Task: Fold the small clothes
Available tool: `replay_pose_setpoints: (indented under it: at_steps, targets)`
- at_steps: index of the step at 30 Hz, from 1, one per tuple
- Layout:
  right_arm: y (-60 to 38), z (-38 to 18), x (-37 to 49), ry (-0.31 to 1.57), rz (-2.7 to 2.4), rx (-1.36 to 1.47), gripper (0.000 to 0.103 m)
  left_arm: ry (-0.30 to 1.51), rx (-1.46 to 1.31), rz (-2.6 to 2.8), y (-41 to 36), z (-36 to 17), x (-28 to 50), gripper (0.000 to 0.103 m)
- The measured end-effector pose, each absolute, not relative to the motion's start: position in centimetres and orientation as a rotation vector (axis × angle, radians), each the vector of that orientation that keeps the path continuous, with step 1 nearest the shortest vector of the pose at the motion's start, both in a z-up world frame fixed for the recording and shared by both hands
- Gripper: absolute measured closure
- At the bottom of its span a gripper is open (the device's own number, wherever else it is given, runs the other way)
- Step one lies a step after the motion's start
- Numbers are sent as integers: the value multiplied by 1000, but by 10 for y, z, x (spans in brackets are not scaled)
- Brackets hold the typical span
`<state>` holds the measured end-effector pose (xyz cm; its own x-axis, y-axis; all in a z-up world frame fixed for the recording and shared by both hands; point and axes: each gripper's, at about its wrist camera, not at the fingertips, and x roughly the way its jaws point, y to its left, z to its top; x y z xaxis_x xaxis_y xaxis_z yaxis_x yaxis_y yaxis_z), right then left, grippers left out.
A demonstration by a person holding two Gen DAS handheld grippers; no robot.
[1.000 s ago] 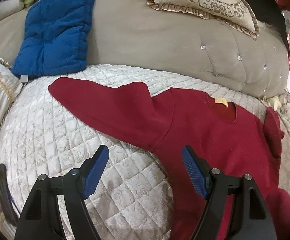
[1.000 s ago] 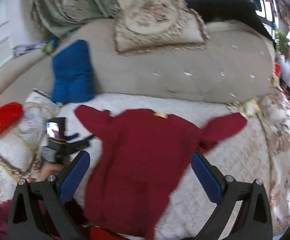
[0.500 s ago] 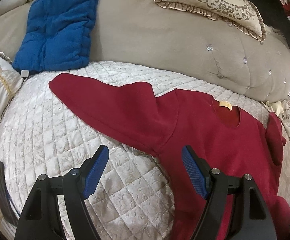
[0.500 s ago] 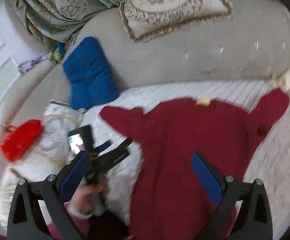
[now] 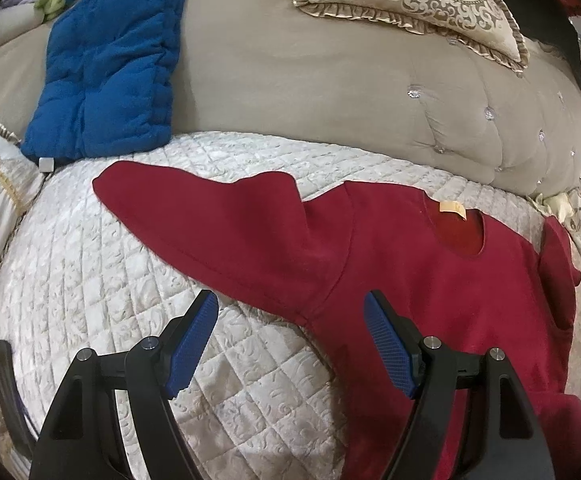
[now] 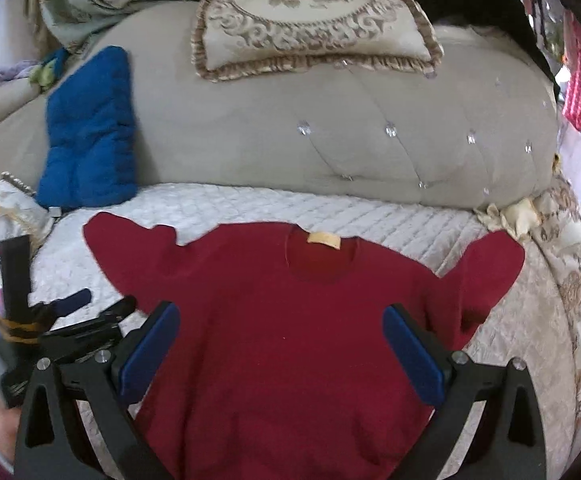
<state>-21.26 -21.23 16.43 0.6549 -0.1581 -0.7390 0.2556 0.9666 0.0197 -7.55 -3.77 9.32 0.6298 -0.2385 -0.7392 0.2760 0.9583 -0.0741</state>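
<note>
Quilted cream bedspread (image 5: 90, 280) covers the bed. Blue quilted cushion (image 5: 110, 60) leans on the tufted beige headboard (image 5: 330, 92) at the left far edge. Ornate frilled pillow (image 6: 310, 20) on top of headboard. Floral bolster (image 6: 578, 288) along right edge.

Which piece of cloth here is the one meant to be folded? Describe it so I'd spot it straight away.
Find the long beige tufted sofa back; before it lies a white quilted cover. Spread flat there is the red sweater, sleeves out, with a small yellow tag at the neck. The blue cushion and patterned pillow nearby are padded.
</note>
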Motion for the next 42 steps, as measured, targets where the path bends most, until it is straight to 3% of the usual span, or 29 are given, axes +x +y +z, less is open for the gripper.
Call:
replay_pose_setpoints:
  at_steps: [42]
  targets:
    - [-236, 77, -185, 918, -318, 203, 0, 858, 71, -293, -55, 77, -60, 47]
